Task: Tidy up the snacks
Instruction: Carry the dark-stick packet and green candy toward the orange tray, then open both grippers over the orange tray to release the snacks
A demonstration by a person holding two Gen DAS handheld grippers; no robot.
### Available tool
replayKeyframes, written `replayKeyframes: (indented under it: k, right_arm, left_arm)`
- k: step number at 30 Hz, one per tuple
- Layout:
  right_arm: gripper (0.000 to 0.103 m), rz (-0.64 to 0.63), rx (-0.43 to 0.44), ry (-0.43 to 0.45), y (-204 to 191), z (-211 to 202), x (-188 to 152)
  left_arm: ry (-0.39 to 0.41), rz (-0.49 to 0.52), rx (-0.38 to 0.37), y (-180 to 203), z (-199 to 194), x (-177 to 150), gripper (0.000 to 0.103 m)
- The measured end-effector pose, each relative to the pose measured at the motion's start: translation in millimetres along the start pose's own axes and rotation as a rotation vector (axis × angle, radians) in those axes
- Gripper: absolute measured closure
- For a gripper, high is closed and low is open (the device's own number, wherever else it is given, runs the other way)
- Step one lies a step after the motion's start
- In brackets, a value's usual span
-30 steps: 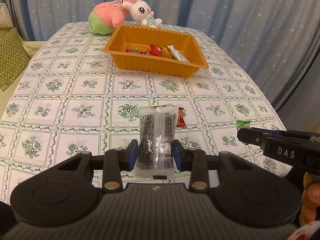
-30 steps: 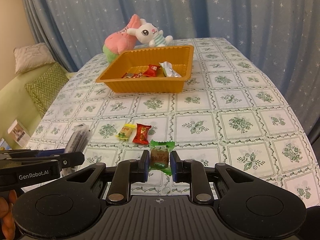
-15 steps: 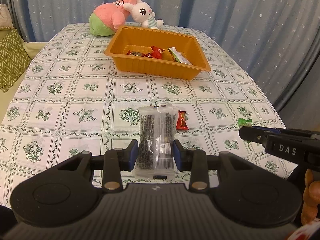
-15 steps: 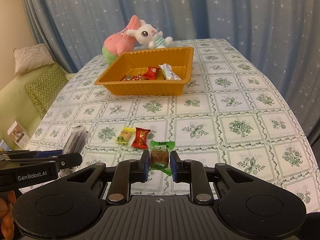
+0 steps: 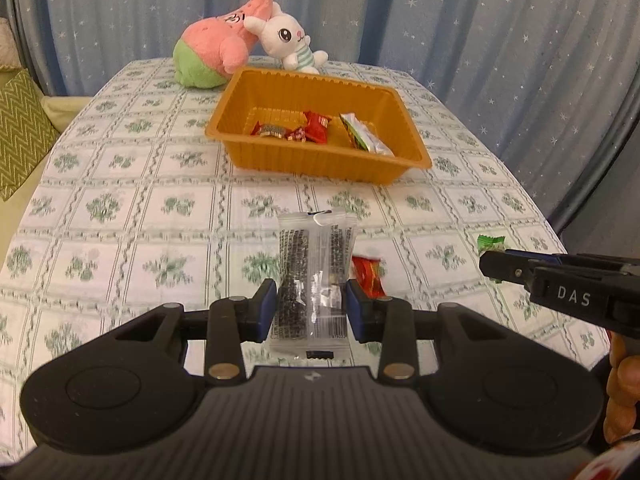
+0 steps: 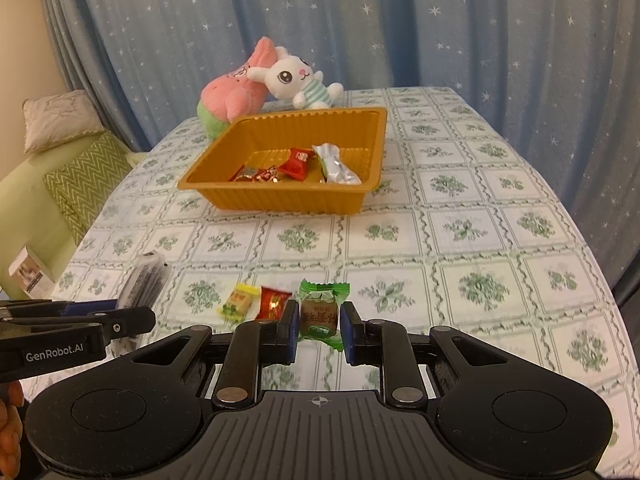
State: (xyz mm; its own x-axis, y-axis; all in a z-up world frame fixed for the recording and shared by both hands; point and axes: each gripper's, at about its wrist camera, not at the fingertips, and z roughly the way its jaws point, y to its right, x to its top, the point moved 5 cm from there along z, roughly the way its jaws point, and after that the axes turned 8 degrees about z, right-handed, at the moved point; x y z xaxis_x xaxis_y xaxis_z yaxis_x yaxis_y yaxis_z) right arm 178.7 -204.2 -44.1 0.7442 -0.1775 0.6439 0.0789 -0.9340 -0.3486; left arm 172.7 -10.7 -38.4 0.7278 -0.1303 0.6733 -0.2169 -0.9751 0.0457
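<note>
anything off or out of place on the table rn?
Nothing damaged or spilled. Two wrapped sweets, a yellow one and a red one, lie loose on the floral tablecloth, outside the orange plastic tray. Two plush toys lean together behind it.

The room is lit warmly and fairly dimly, with a yellowish indoor cast and no visible lamp or window. Light falls softly from above: the orange tray (image 5: pixel 320 162) throws only a faint shadow on the tablecloth (image 5: pixel 120 208), and small glints show on the clear snack packet (image 5: pixel 314 276) and a silver wrapper in the tray. Both views bulge like a fisheye, bending the table edges and the curtain (image 6: pixel 440 24) folds, with dark corners. The tablecloth pattern near the bottom smears with motion blur, while the black gripper bodies stay sharp.
</note>
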Motion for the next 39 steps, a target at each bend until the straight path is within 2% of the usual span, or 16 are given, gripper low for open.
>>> replayKeyframes:
  k: [24,33,39]
  right_arm:
    - [0.081,-0.039,0.037,0.06,-9.5,92.2,130.6]
    - [0.081,-0.002,0.042,0.04,-6.4,127.2,156.6]
    - [0.081,0.013,0.041,0.035,-6.0,137.9,162.0]
  left_arm:
    - [0.07,0.06,0.022,-35.9,80.2,132.7,0.07]
    - [0.065,0.06,0.03,-49.5,113.9,163.3,0.07]
    - [0.047,0.062,0.027,-54.1,133.0,168.0,0.069]
